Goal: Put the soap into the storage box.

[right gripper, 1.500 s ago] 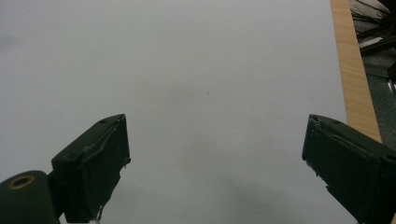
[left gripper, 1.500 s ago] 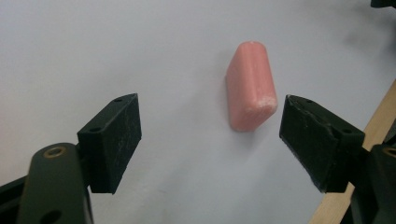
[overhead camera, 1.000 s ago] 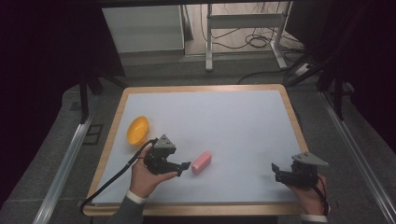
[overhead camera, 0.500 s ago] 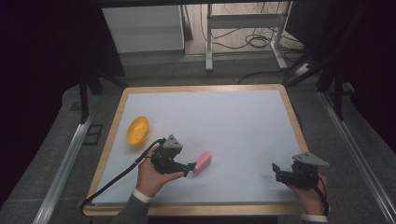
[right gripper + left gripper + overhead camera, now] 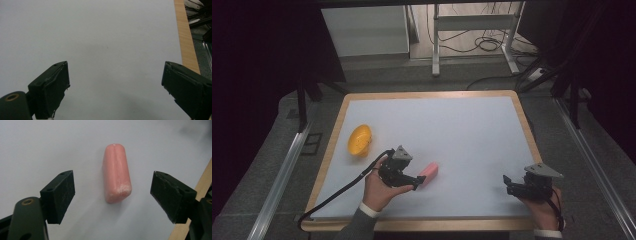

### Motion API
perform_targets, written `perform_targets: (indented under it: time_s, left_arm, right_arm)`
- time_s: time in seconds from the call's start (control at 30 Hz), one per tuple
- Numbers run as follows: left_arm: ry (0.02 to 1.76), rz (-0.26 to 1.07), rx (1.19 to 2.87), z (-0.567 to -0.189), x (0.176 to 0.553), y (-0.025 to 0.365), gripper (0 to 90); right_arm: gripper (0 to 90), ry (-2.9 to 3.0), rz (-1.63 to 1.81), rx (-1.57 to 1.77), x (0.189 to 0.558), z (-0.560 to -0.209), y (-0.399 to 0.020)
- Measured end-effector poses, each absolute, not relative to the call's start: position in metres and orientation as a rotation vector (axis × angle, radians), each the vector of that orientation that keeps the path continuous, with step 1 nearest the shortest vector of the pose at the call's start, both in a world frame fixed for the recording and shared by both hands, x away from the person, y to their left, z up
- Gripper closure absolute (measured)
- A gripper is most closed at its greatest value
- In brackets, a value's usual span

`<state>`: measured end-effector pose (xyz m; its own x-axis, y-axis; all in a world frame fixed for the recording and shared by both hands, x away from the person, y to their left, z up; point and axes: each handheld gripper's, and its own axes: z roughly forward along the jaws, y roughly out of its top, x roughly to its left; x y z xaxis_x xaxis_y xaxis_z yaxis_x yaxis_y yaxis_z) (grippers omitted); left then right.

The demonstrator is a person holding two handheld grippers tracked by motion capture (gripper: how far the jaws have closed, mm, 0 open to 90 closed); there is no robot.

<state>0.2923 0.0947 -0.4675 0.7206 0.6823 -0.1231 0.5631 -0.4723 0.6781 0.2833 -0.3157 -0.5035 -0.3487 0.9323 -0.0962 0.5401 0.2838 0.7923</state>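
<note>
Currently approaching: left gripper [image 5: 112, 195] jaws spread wide, pink block [image 5: 116, 172] lying on the table [image 5: 472, 125] at 12 o'clock between them — untouched. Next: advance, then close. Right gripper [image 5: 115, 92] — spread, idle.

Table [image 5: 472, 120]: white top, light wooden rim. Two items lie directly on the surface. Orange bowl [image 5: 359, 140] toward 9 o'clock, near the left rim. Pink block [image 5: 429, 173] toward 7 o'clock from centre, lying flat, apart from the bowl.
</note>
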Motion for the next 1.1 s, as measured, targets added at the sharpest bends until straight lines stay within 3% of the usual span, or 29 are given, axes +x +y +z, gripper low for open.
perform_targets:
  time_s: [1.1]
  left_arm:
    - [1.04, 0.161, 2.247, -0.51, 0.32, 0.054, 24.4]
  right_arm:
    - [7.3, 2.0, 0.888, 1.327, 0.286, -0.508, -0.318]
